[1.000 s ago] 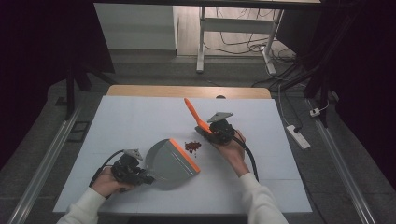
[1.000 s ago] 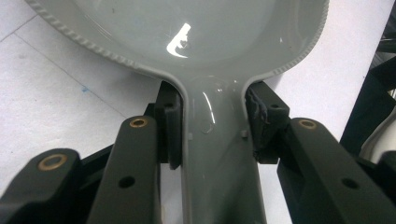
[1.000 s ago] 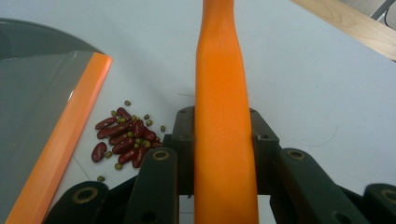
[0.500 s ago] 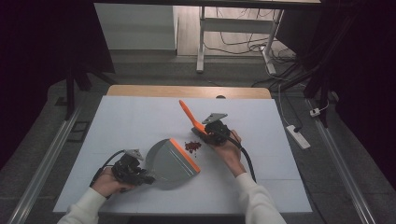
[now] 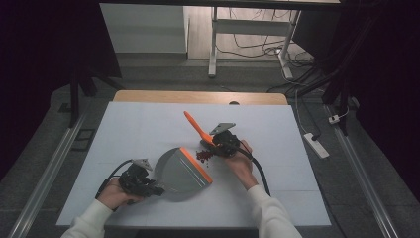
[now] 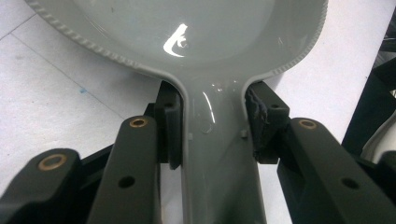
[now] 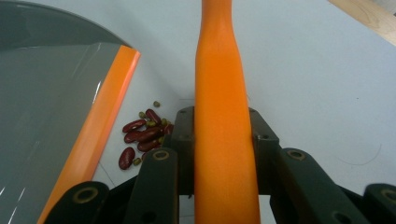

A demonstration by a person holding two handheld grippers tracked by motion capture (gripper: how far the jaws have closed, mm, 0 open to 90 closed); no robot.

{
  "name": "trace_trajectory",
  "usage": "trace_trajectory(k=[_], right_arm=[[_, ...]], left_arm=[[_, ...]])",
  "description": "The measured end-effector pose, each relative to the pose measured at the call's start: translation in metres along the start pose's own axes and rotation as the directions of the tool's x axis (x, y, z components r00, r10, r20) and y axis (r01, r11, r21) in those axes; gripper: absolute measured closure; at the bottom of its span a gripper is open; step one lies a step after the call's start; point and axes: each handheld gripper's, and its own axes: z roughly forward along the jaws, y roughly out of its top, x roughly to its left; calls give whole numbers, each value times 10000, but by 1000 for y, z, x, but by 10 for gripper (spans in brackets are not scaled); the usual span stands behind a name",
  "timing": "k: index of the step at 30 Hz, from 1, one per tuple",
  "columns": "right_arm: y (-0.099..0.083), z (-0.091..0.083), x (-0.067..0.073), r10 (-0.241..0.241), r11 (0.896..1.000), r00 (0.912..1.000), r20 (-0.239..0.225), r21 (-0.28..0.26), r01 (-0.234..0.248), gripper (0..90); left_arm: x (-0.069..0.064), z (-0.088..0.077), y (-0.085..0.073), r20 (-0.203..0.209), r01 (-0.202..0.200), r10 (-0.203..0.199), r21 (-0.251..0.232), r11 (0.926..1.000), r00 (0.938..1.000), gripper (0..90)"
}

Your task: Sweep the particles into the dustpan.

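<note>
High view, left to right: left gripper (image 5: 148, 187) clamps the dustpan (image 5: 181, 171) by its stiff, slick handle; beans (image 5: 204, 155) lie at its two o'clock; right gripper (image 5: 218, 145) grips the brush (image 5: 196, 129), probably light plastic.

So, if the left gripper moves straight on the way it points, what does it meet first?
Probably the beans: the left gripper, shut on the dustpan, points toward them just past the pan's orange lip.
</note>
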Motion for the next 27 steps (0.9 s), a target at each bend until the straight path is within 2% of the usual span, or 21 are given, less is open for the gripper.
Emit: trace_trajectory(k=[17,21,27], right_arm=[[4,2,15,-284,9996,9991,-301,18,285,700],[5,2,21,-188,9998,9981,-588,-51,185,701],[8,3,31,-492,9988,9960,-740,-49,490,700]], left_arm=[[0,0,0,19,17,-17,-18,10000,10000,619],[0,0,0,-1,17,-17,-20,10000,10000,619],[0,0,0,-5,29,-29,-25,10000,10000,619]])
